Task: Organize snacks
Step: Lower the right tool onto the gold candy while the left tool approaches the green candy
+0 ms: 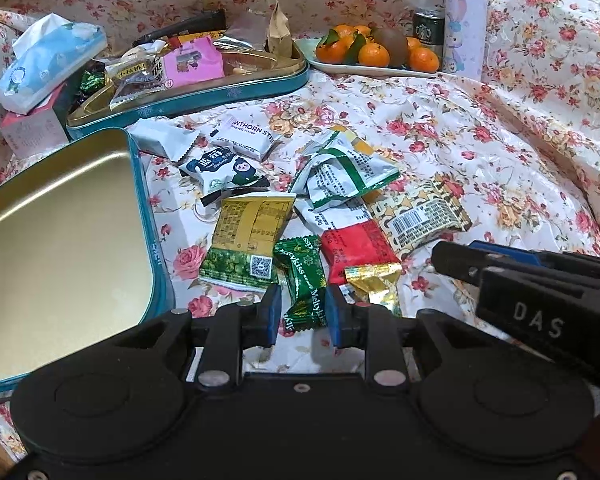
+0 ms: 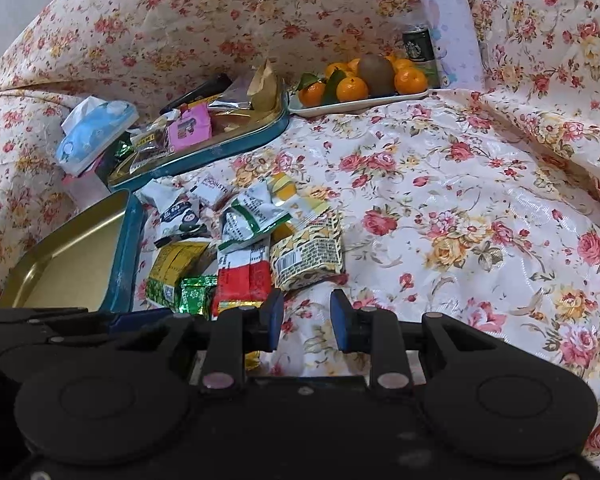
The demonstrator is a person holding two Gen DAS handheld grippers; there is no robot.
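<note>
Loose snack packets lie in a heap on the flowered cloth. My left gripper [image 1: 304,308] is shut on the lower end of a green Meltykiss candy [image 1: 302,276], its blue pads touching both sides. A gold-wrapped candy [image 1: 374,276] and a red packet [image 1: 356,248] lie just to its right. An empty gold tin [image 1: 148,208] with a teal wall sits on the left. My right gripper [image 2: 306,314] hovers over bare cloth right of the heap. Its jaws stand close together with nothing between them. In the left wrist view the right gripper [image 1: 460,256] comes in from the right.
At the back left, a second teal tin [image 1: 228,92] holds several snacks, with a blue tissue pack [image 1: 48,60] beside it. At the back stand a plate [image 1: 340,66] of mandarins and a kiwi, a green can [image 1: 428,28] and a lilac bottle [image 1: 464,20]. The cloth [image 2: 460,220] rises in folds on the right.
</note>
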